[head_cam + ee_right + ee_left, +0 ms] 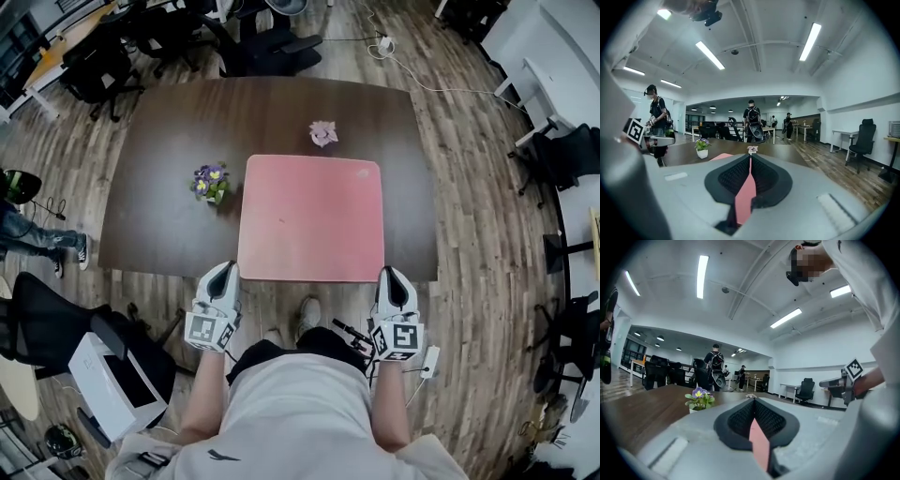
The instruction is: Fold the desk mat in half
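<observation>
Desk mat (311,217) lies flat on the tabletop (159,187). Your left gripper (225,272) and right gripper (389,275) have their fingers (729,180) pinched tight on its near corners, ready to fold that edge over.

The desk mat (311,217) looks smooth, matt and leather-like. The table (159,216) is dark, matt wood grain. The floor (469,150) is wood plank with a slight sheen.

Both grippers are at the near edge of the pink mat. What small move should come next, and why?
Probably lift both near corners together and start carrying them toward the far edge. The left gripper and the right gripper are each shut on a near corner of the mat. The mat lies flat on the table and is not yet folded.
</observation>
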A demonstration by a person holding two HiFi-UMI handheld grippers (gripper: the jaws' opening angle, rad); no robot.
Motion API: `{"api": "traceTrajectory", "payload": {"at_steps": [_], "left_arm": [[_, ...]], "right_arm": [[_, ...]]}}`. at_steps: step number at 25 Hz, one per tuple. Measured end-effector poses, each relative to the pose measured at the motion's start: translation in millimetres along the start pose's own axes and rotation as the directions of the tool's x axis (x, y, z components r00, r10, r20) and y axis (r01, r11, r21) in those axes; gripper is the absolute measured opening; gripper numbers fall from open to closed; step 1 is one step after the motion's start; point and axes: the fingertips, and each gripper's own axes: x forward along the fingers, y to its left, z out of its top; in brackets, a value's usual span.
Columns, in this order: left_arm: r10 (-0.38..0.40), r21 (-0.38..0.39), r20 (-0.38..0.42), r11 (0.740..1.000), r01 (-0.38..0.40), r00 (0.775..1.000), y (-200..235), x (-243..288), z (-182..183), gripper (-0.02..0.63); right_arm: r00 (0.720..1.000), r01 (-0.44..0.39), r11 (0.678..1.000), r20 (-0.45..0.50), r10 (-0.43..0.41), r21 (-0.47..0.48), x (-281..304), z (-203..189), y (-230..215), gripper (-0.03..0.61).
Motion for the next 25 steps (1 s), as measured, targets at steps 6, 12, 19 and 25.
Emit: {"api": "traceTrajectory", "payload": {"at_steps": [6,12,19,25], "left_arm": [[0.073,0.022,0.001,0.997,-0.073,0.997,8,44,7,0.005],[0.099,0.043,-0.011,0.994,-0.099,0.995,24,72,6,0.005],[0.063,0.012,-0.042,0.998,-0.062,0.997,31,101,-4,0.005],[0.027,0.001,-0.05,1.0,-0.027,0.998,30,107,-7,0.005]], "right_arm": [[0.999,-0.048,0.999,-0.01,0.047,-0.01,38,4,-38,0.02],[0.997,-0.073,0.997,-0.029,0.073,-0.017,68,-1,-52,0.02],[0.998,-0.019,1.0,-0.067,0.02,0.016,90,-12,-64,0.021],[0.996,-0.017,1.0,-0.086,0.017,0.002,104,-14,-56,0.023]]}}
